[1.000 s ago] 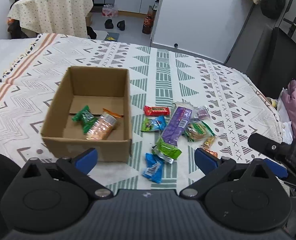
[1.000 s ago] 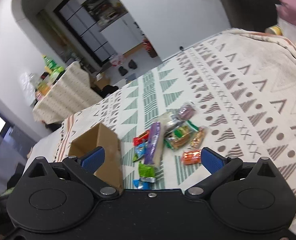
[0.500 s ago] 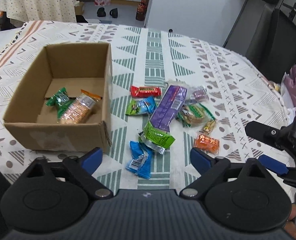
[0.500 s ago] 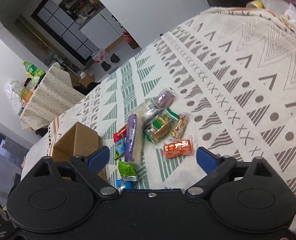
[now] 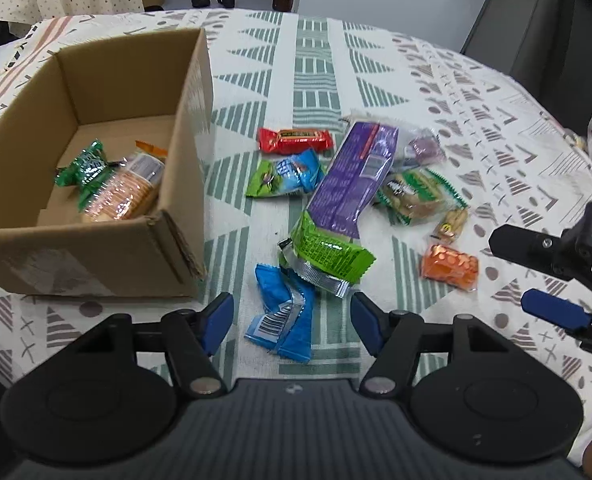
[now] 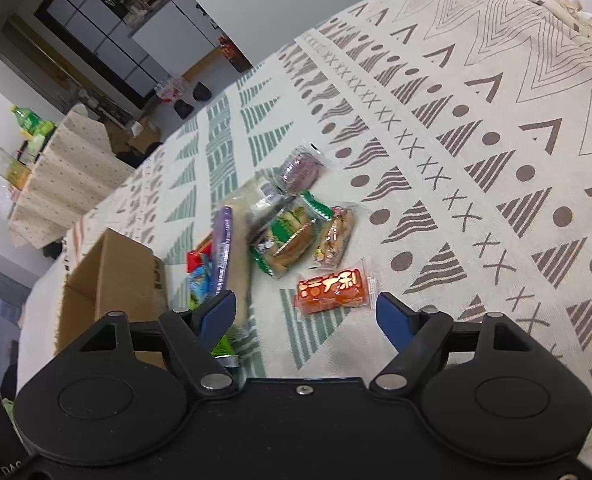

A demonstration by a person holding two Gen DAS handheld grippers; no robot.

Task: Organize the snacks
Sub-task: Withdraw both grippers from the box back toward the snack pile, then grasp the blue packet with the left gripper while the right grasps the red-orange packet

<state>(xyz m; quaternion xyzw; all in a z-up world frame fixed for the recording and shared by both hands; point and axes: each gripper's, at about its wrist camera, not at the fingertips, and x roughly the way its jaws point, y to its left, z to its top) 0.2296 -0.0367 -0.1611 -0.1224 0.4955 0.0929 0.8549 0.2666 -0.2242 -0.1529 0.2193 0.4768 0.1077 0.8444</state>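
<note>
Cardboard box (image 5: pixel 128 256) sits open-topped on the left of the patterned cloth (image 5: pixel 312 60), and it is plainly the collecting point: a green wrapped snack (image 5: pixel 86 168) and a clear sleeve of round crackers (image 5: pixel 124 194) already lie inside, the two touching. Everything else waits loose just to the box's right, a scatter with the long purple packet (image 5: pixel 352 184) in the middle, its lower end lapping over the bright green pack (image 5: pixel 328 252). Closest to the left gripper (image 5: pixel 292 322) lies the blue wrapper (image 5: pixel 284 316), right between the spread fingers, and that looks like the pick being lined up. Jaws wide apart, nothing held, the gripper low and level, pointing across the cloth. Over on the right, the right gripper (image 6: pixel 306 314) hangs with its jaws also parted and empty, tilted steeply, with the orange packet (image 6: pixel 332 290) framed between its blue pads just ahead. Both hands look set to grab at once. Whether the surface under the cloth is a desk or a bed, I cannot tell.
</note>
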